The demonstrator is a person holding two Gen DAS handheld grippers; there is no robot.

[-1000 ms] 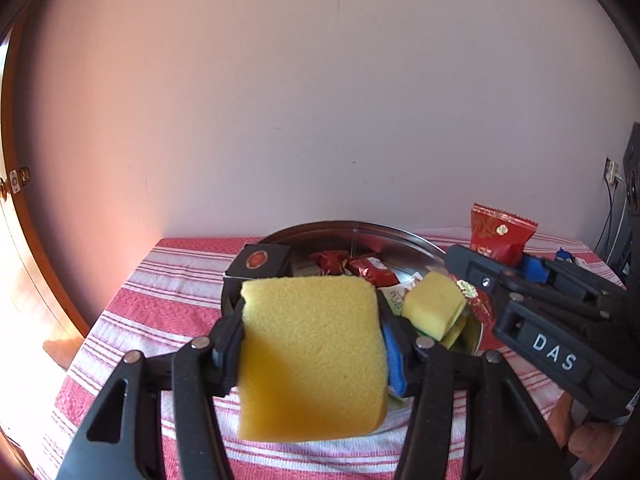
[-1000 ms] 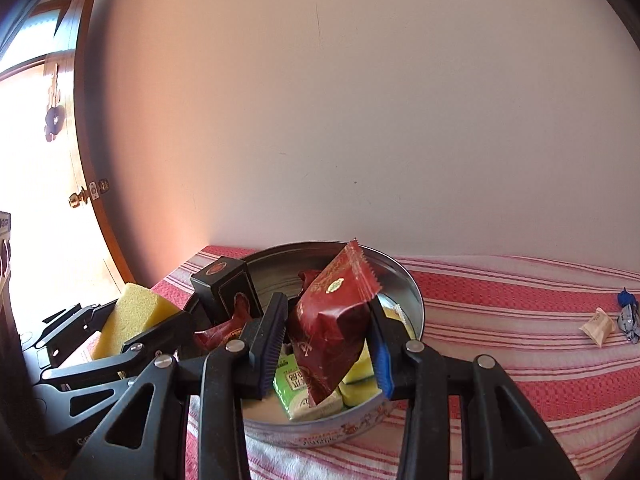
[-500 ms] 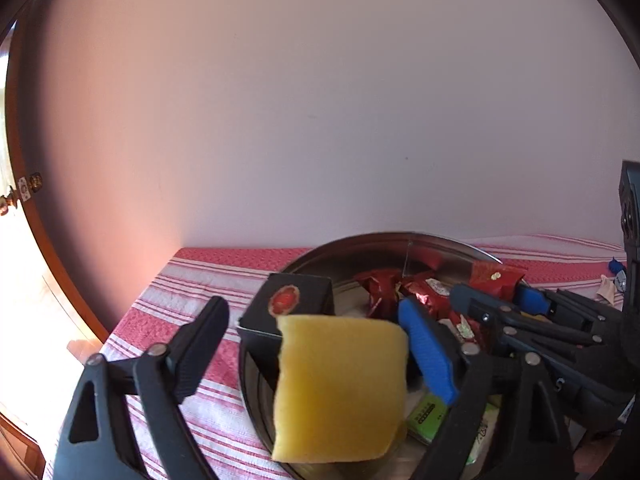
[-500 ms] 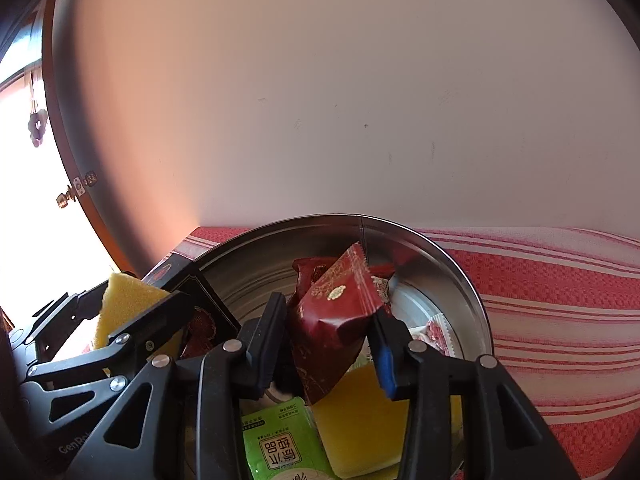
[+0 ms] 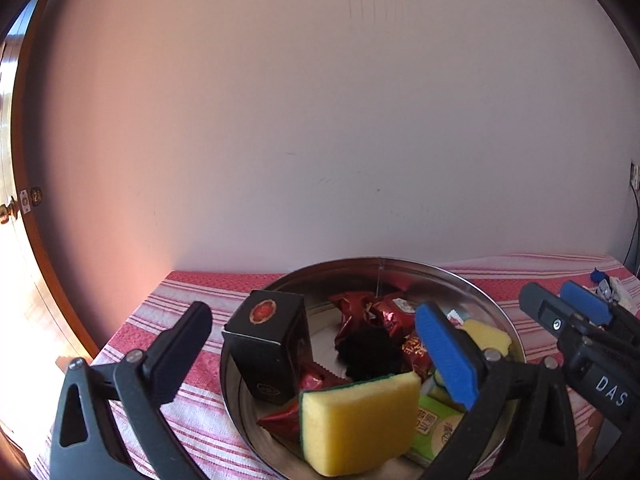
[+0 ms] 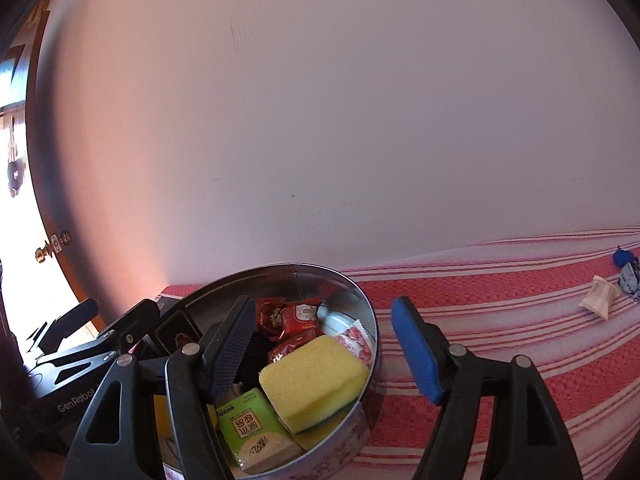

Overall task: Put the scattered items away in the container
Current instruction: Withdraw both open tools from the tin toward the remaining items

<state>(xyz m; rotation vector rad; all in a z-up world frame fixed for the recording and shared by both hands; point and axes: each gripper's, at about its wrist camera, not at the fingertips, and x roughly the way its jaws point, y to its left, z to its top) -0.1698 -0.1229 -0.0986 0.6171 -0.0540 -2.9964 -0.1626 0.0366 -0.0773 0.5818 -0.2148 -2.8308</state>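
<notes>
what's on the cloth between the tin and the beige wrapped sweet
Nothing: in the right wrist view only bare striped cloth lies between the round tin and the beige wrapped sweet.

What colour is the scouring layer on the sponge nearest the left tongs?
Green, a thin layer on the yellow sponge lying in the tin; clearest in the left wrist view.

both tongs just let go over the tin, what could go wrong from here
1. The left tongs hang open with the yellow sponge propped at the near rim of the tin; pulling back low might drag it out.
2. The black box leans on the rim and could tip out if bumped.
3. The wrapped candy far along the striped cloth may get missed.
</notes>
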